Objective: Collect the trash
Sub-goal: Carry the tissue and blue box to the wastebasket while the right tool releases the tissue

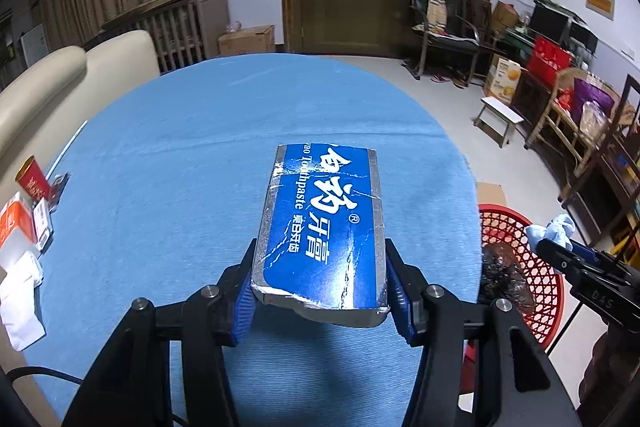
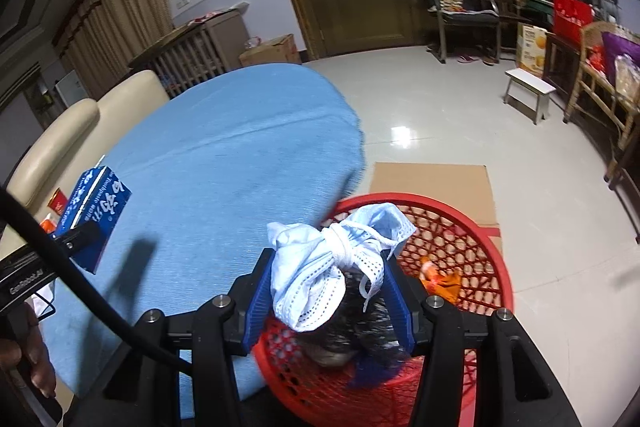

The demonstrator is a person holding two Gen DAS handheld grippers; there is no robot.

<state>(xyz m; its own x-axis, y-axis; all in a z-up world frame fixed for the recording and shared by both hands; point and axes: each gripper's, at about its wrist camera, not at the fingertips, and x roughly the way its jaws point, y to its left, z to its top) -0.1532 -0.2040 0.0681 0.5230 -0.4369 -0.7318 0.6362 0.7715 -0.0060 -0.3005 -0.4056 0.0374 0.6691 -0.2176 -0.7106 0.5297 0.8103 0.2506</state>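
Observation:
My left gripper (image 1: 320, 287) is shut on a crumpled blue toothpaste box (image 1: 324, 223) and holds it above the round blue table (image 1: 180, 167). The box also shows in the right wrist view (image 2: 90, 215). My right gripper (image 2: 328, 291) is shut on a knotted light-blue face mask (image 2: 328, 259) and holds it over the near rim of the red mesh basket (image 2: 460, 227), which stands on the floor beside the table. The basket (image 1: 532, 259) holds dark and orange trash. The right gripper with the mask (image 1: 556, 231) shows at the right of the left wrist view.
At the table's left edge lie a red can (image 1: 32, 181), orange and white packets (image 1: 20, 227), white tissue (image 1: 20, 299) and a straw (image 1: 70, 145). A cream sofa (image 1: 60, 75) stands behind. Flat cardboard (image 2: 432, 183) lies under the basket. A small stool (image 2: 528, 95) and chairs stand at the right.

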